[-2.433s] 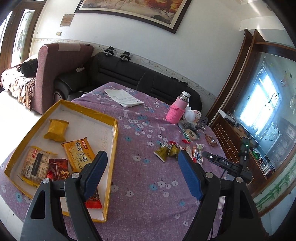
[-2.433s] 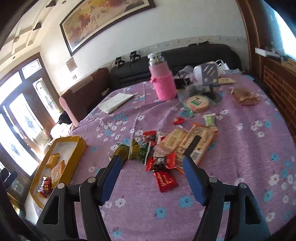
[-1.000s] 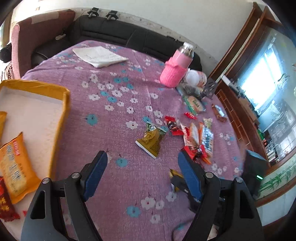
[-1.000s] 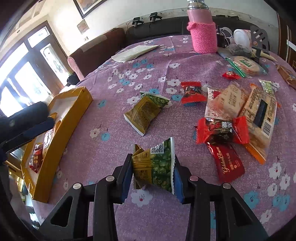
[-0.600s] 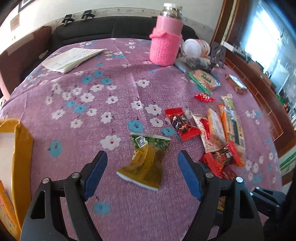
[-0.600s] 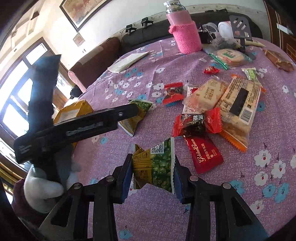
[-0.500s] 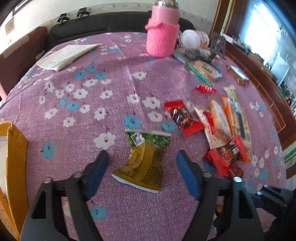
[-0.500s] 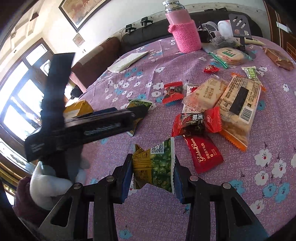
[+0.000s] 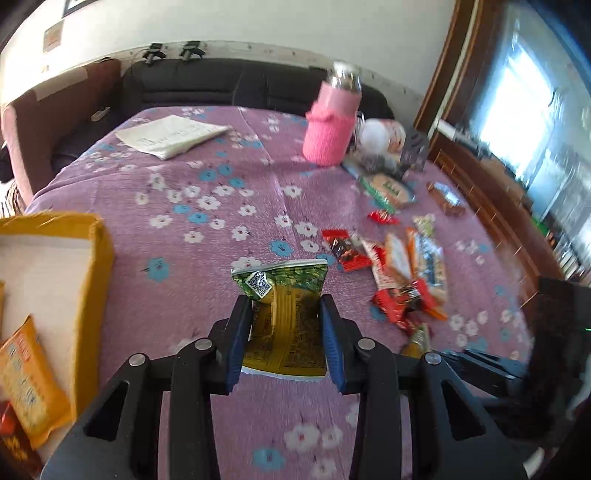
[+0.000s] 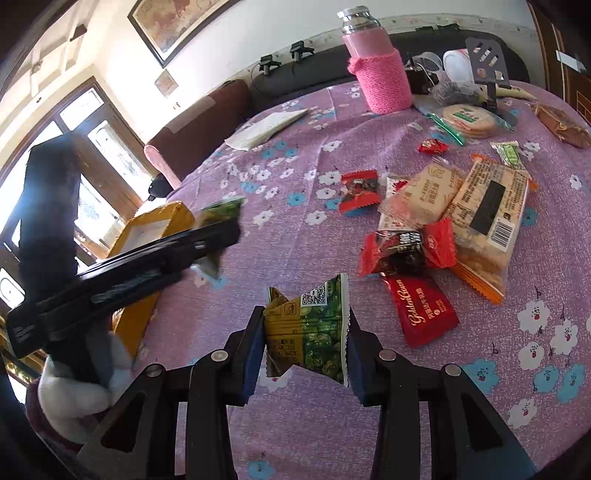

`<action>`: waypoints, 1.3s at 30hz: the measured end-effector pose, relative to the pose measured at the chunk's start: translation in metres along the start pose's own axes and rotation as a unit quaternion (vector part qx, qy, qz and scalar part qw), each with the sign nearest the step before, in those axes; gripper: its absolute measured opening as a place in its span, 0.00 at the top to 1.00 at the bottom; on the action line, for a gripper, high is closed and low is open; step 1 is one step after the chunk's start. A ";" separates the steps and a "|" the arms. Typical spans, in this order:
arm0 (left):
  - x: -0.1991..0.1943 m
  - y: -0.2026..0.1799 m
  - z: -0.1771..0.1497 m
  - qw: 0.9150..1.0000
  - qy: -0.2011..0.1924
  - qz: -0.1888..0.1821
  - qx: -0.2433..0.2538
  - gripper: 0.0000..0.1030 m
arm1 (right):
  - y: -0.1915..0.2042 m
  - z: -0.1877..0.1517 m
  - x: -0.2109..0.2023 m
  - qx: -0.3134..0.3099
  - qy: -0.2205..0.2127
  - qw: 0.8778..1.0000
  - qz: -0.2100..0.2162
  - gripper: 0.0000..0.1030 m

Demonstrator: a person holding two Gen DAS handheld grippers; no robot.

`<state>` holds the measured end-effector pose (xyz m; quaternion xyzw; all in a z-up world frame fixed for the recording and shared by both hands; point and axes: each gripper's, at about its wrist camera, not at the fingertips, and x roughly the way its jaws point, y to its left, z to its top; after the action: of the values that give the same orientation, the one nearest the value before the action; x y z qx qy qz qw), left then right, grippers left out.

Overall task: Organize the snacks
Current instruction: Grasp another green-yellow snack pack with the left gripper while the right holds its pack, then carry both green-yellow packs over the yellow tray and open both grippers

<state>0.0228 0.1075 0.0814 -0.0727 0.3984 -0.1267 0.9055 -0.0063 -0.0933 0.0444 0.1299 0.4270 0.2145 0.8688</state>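
Purple floral tablecloth (image 9: pixel 207 177) is covering a round table, with a black sofa (image 9: pixel 207 83) and a maroon armchair (image 9: pixel 44 122) sitting behind it, a framed painting (image 10: pixel 173 22) hanging on the white wall and glass doors (image 10: pixel 92 177) letting in light at the left. Left gripper (image 9: pixel 286 332) is closing its jaws on a green-yellow snack packet (image 9: pixel 286 314), pads pressing both sides of it. Right gripper (image 10: pixel 306 354) is clamping a second green snack packet (image 10: pixel 314 325) above the cloth. Yellow tray (image 9: pixel 90 266) is sitting at the left edge, holding an orange packet (image 9: pixel 26 373). Loose snack pile (image 10: pixel 450 221) is lying to the right, a pink knitted bottle (image 10: pixel 380 70) is standing upright at the far side, and folded paper (image 9: pixel 170 134) is lying near the sofa.
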 end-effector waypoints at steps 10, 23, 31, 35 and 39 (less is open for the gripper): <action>-0.132 0.103 -0.044 0.989 -0.104 0.026 -0.103 0.66 | 0.013 -0.004 0.004 -0.019 -0.028 0.999 -0.025 0.61; -0.152 0.240 -0.078 0.963 -0.118 0.085 -0.228 0.66 | 0.186 0.024 0.031 -0.124 0.002 0.991 0.047 0.62; -0.132 0.257 -0.058 0.969 -0.077 0.107 -0.211 0.66 | 0.264 0.024 0.105 -0.184 0.062 0.980 0.043 0.62; -0.115 0.261 -0.056 0.970 -0.051 0.111 -0.208 0.66 | 0.264 0.025 0.136 -0.183 0.077 0.980 0.010 0.62; -0.110 0.262 -0.058 0.969 -0.044 0.107 -0.216 0.65 | 0.261 0.027 0.152 -0.187 0.078 0.979 -0.016 0.60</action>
<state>-0.0461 0.3881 0.0590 -0.2291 0.3812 0.0639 0.8934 0.0296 0.2074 0.0632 -0.0589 0.4478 0.2859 0.8451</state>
